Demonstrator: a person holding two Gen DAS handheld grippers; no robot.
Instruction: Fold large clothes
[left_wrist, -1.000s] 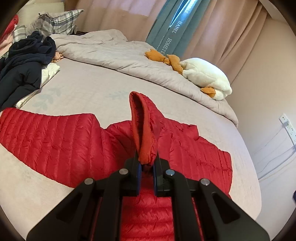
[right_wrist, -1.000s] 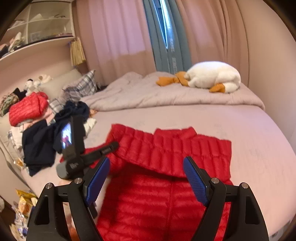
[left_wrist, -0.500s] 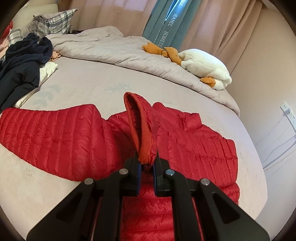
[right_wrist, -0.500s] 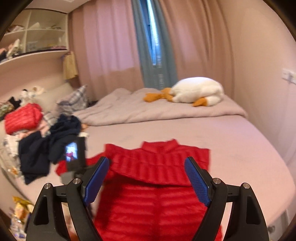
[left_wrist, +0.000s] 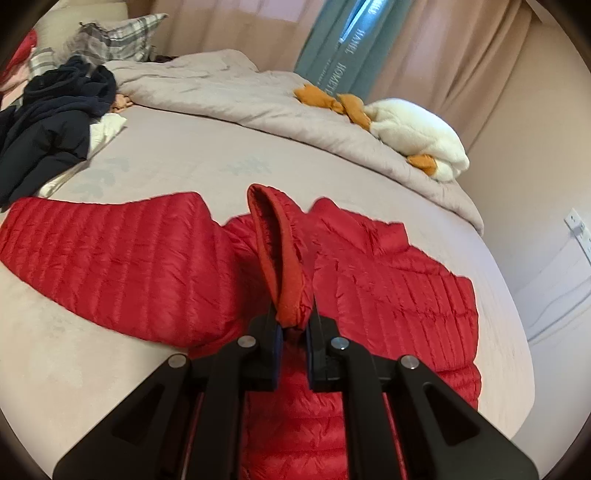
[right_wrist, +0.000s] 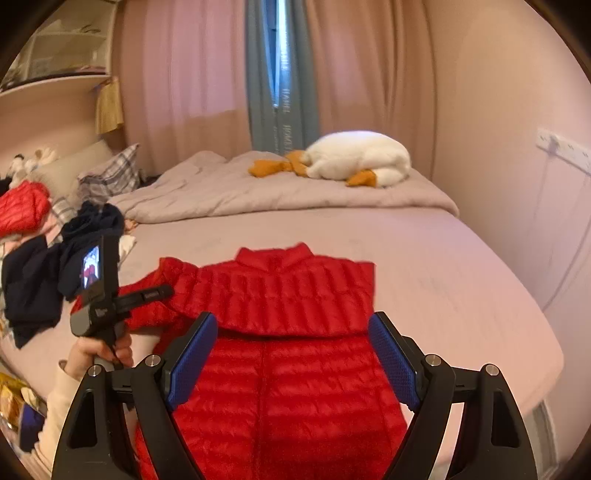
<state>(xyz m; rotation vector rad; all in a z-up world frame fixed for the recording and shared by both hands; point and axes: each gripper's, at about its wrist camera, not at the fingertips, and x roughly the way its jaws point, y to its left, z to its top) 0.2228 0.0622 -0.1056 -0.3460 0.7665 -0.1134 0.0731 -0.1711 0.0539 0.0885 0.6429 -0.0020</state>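
Note:
A red quilted down jacket (left_wrist: 388, 280) lies spread on the bed; it also shows in the right wrist view (right_wrist: 288, 354). My left gripper (left_wrist: 293, 325) is shut on the cuff of its sleeve (left_wrist: 277, 251), which stands up in a loop above the jacket. The sleeve's upper part (left_wrist: 110, 254) lies flat to the left. My right gripper (right_wrist: 291, 354) is open and empty, held above the jacket's lower body. The hand-held left gripper (right_wrist: 99, 295) shows at the jacket's left side in the right wrist view.
A pile of dark clothes (left_wrist: 48, 125) lies at the bed's left. A rumpled grey duvet (left_wrist: 240, 96) and a white plush goose (left_wrist: 417, 136) lie at the far side. A plaid pillow (left_wrist: 118, 37) is at the head. The bed's edge (right_wrist: 535, 369) drops off at right.
My left gripper has carried the sleeve cuff rightward over the jacket body. My right gripper has moved left and back, staying open.

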